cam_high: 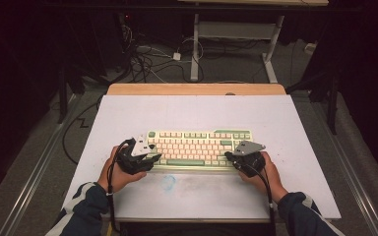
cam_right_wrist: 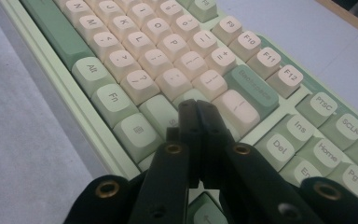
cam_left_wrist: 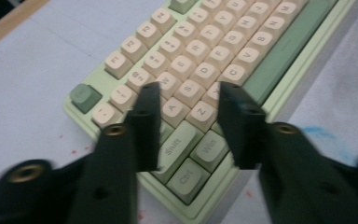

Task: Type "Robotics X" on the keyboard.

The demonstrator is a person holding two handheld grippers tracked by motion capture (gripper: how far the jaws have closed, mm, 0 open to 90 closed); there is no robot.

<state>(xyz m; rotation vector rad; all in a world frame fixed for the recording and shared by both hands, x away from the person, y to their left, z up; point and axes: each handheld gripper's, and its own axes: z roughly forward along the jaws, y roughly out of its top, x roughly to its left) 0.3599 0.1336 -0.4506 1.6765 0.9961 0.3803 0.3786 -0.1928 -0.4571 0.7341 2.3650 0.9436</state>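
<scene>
A mechanical keyboard [cam_high: 199,148] lay flat on the white table top [cam_high: 192,110], towards the person's side, with a gripper at each of its ends. Its pale green case held rows of sculpted keycaps: cream ones for letters and numbers, and sage green ones for the long spacebar [cam_left_wrist: 284,51], Shift [cam_left_wrist: 177,144], Ctrl, Win, Alt [cam_right_wrist: 92,70], Fn and Backspace [cam_right_wrist: 256,86]. The caps looked smooth and matte, with rounded corners and slightly dished tops.

The left gripper [cam_left_wrist: 191,102] hovered over the keyboard's lower left corner, its two black blocky jaws standing a moderate way apart with nothing between them, above the A, Z and Shift keys. The right gripper [cam_right_wrist: 198,114] was at the keyboard's right end, its jaws pressed fully together, their tips down among the keys beside the right Shift, holding nothing.

The table top was a dull, lightly scuffed sheet bearing a faint blue smudge [cam_high: 169,182] and small red specks near the keyboard. A bare wooden edge [cam_high: 197,89] showed along its far side.
</scene>
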